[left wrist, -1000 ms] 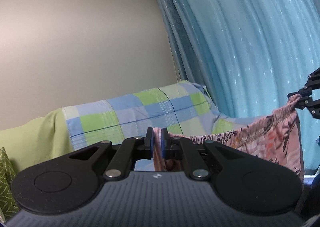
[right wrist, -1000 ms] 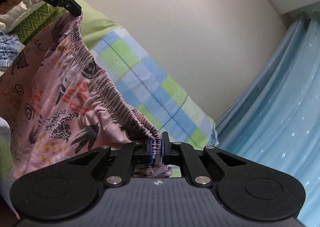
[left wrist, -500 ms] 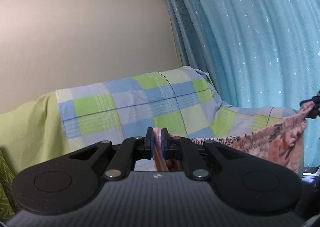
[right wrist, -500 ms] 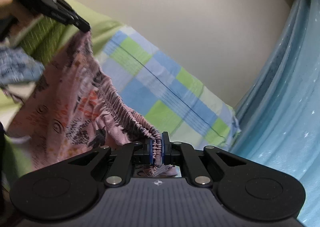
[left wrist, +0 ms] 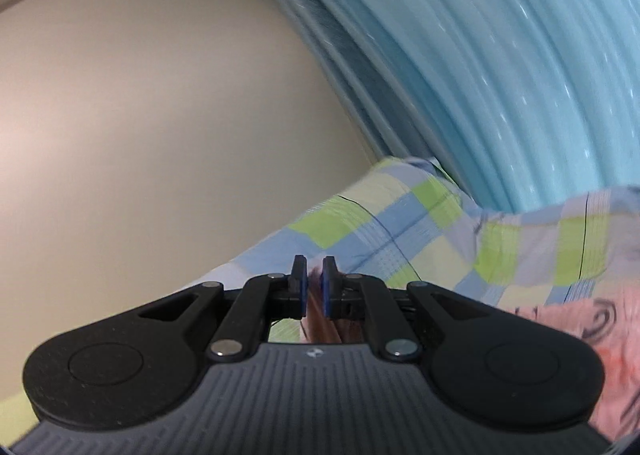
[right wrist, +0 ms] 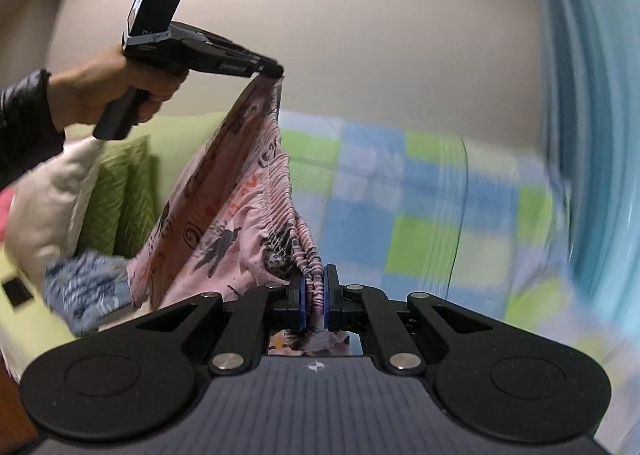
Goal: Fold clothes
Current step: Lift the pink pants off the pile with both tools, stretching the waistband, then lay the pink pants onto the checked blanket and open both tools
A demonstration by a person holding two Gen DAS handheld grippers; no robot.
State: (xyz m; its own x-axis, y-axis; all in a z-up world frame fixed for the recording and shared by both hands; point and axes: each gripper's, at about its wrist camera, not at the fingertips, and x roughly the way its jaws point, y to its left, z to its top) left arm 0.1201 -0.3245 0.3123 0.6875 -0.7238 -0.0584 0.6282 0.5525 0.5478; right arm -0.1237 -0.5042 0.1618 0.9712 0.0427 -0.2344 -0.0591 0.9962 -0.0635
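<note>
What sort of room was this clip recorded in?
Most likely a bedroom or living room at home. A checked blue-and-green cover is draped over soft furniture, cushions are piled against the wall, and a light blue curtain hangs beside it.

Each camera sits just behind its own gripper's fingers, looking forward and upward. The left one faces the curtain (left wrist: 500, 67); the right one looks toward the left gripper (right wrist: 276, 73). Both share the checked sheet (left wrist: 400, 231) and wall (left wrist: 160, 115).

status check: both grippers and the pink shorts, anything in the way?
Left gripper shut on pink shorts, raised high. Right gripper shut on the elastic waistband. Shorts hang between them, not yet folded. Blue patterned garment lies just below.
</note>
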